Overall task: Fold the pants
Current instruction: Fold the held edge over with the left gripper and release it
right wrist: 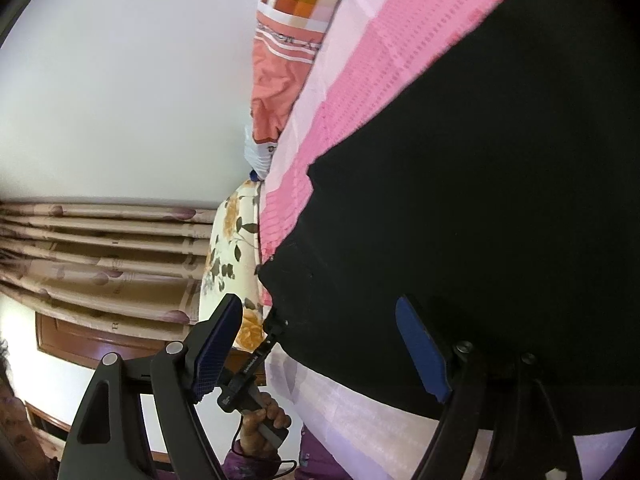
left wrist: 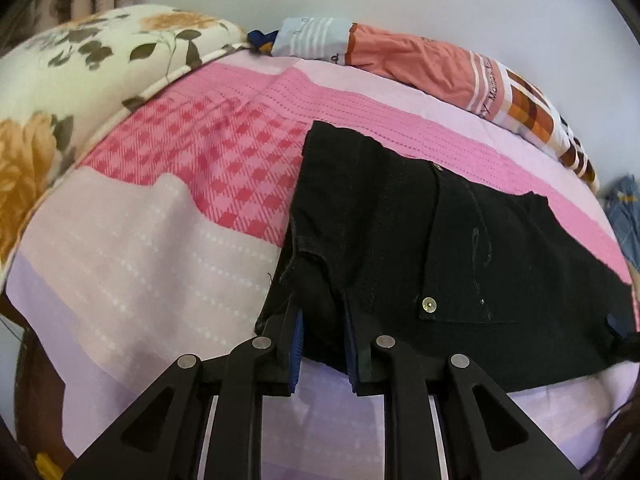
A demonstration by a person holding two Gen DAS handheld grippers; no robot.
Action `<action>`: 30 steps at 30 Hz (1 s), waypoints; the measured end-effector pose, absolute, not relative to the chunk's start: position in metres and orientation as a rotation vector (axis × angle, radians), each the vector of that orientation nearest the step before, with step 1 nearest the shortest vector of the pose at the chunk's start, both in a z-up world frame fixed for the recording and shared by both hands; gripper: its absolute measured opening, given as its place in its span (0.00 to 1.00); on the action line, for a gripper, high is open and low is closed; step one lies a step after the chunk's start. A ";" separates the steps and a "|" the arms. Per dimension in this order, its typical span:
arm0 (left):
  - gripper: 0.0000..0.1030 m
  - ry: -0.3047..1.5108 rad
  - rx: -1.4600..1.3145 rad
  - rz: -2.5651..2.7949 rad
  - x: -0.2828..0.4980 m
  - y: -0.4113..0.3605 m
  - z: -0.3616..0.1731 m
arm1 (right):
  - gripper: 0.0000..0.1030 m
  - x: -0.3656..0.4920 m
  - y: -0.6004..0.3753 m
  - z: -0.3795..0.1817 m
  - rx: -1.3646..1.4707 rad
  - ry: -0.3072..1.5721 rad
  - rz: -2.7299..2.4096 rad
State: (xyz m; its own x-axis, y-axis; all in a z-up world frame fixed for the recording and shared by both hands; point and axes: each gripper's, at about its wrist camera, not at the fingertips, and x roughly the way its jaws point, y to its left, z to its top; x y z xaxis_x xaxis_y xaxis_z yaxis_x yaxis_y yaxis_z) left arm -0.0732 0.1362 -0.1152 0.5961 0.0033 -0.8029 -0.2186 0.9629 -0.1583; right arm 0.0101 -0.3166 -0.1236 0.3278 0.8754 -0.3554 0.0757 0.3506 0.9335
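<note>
Black pants (left wrist: 400,240) lie spread on the pink patterned bed sheet (left wrist: 160,240); a brass rivet marks the pocket corner. My left gripper (left wrist: 320,308) is shut on a bunched fold at the pants' near left edge, with black cloth pinched between its blue pads. In the right wrist view, which is rolled on its side, the pants (right wrist: 480,200) fill the right half. My right gripper (right wrist: 318,302) stands open by their near edge, and its blue pads (right wrist: 420,352) press on nothing. A hand (right wrist: 264,416) holds the left gripper (right wrist: 274,326) at the pants' corner.
A floral pillow (left wrist: 80,80) lies at the bed's far left. An orange and checked bedding roll (left wrist: 420,64) runs along the wall side. Brown curtains (right wrist: 100,248) and wooden furniture (right wrist: 80,344) stand beyond the bed. Blue cloth (left wrist: 624,216) sits at the right edge.
</note>
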 end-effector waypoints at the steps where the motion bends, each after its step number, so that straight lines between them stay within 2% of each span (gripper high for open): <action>1: 0.19 0.928 -0.256 0.124 -0.074 0.130 -0.113 | 0.76 0.013 -0.316 -0.121 1.085 1.113 0.696; 6: 0.21 0.923 -0.248 0.123 -0.076 0.127 -0.112 | 0.76 0.033 -0.306 -0.104 0.966 1.111 0.730; 12: 0.25 0.918 -0.249 0.121 -0.077 0.128 -0.113 | 0.76 0.082 -0.266 -0.071 0.521 1.073 0.783; 14: 0.25 0.915 -0.247 0.120 -0.083 0.132 -0.113 | 0.73 0.100 -0.252 -0.068 0.385 1.073 0.775; 16: 0.25 0.916 -0.242 0.121 -0.083 0.132 -0.113 | 0.66 0.116 -0.241 -0.068 0.332 1.067 0.809; 21: 0.26 0.921 -0.241 0.131 -0.072 0.144 -0.116 | 0.65 0.154 -0.210 -0.076 0.172 1.071 0.855; 24: 0.30 0.926 -0.246 0.147 -0.071 0.146 -0.115 | 0.64 0.167 -0.194 -0.086 0.108 1.104 0.905; 26: 0.42 0.929 -0.236 0.168 -0.071 0.147 -0.114 | 0.48 0.173 -0.186 -0.097 0.084 1.150 0.947; 27: 0.46 0.931 -0.236 0.183 -0.071 0.150 -0.115 | 0.34 0.175 -0.182 -0.101 0.083 1.171 0.968; 28: 0.52 0.933 -0.249 0.192 -0.072 0.153 -0.116 | 0.27 0.174 -0.177 -0.103 0.056 1.182 0.991; 30: 0.56 0.937 -0.293 0.192 -0.073 0.161 -0.119 | 0.22 0.167 -0.168 -0.103 -0.033 1.177 1.023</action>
